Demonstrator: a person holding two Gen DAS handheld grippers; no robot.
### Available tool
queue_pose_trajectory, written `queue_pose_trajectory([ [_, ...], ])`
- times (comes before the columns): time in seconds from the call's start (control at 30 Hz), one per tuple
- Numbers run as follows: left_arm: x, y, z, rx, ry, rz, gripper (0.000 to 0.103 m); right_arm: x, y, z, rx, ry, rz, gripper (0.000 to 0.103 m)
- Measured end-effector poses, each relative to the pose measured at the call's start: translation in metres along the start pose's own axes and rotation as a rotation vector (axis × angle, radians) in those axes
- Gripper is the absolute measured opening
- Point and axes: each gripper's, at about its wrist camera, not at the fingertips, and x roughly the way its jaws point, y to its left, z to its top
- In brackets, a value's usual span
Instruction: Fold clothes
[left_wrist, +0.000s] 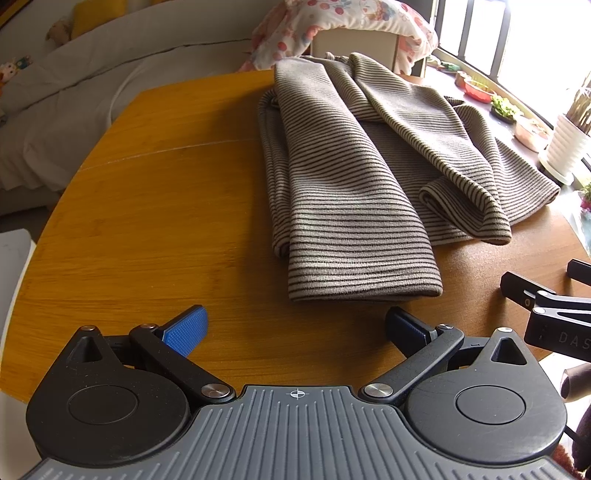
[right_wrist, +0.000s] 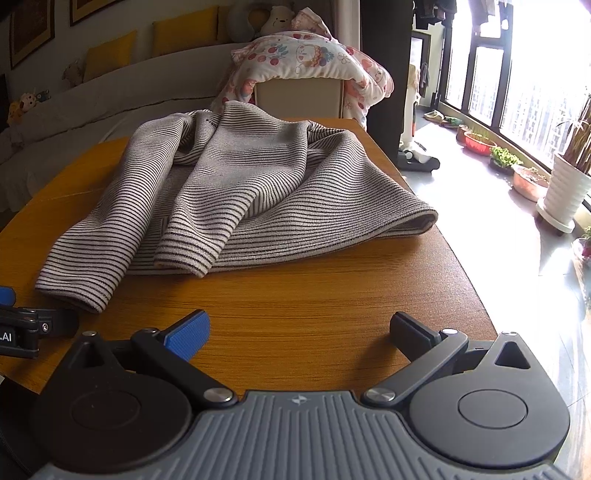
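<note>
Wood-grain counter (left_wrist: 155, 221), fuzzy striped sweater (left_wrist: 343, 192) lying lengthwise away from cameras, left gripper (left_wrist: 295, 328) and right gripper (right_wrist: 299, 332) fingers both spreading apart, holding nothing

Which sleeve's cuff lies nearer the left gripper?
The left sleeve: its cuff ends just ahead of the open left gripper. The other sleeve ends farther back, rightward.

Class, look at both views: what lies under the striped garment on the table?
The striped garment lies on the wooden table; bare wood shows around its near and left edges. Its folded layers overlap each other. Whether anything else lies beneath cannot be seen, since the cloth covers it.
</note>
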Motion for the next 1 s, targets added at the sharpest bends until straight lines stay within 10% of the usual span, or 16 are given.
queue_pose_trajectory([
  [1.0, -0.0001, -0.0013, 0.0001, 0.02, 0.014, -0.014, 0.103, -0.0002, -0.0008, -0.0033, -0.002, -0.019, 0.008, 0.103],
])
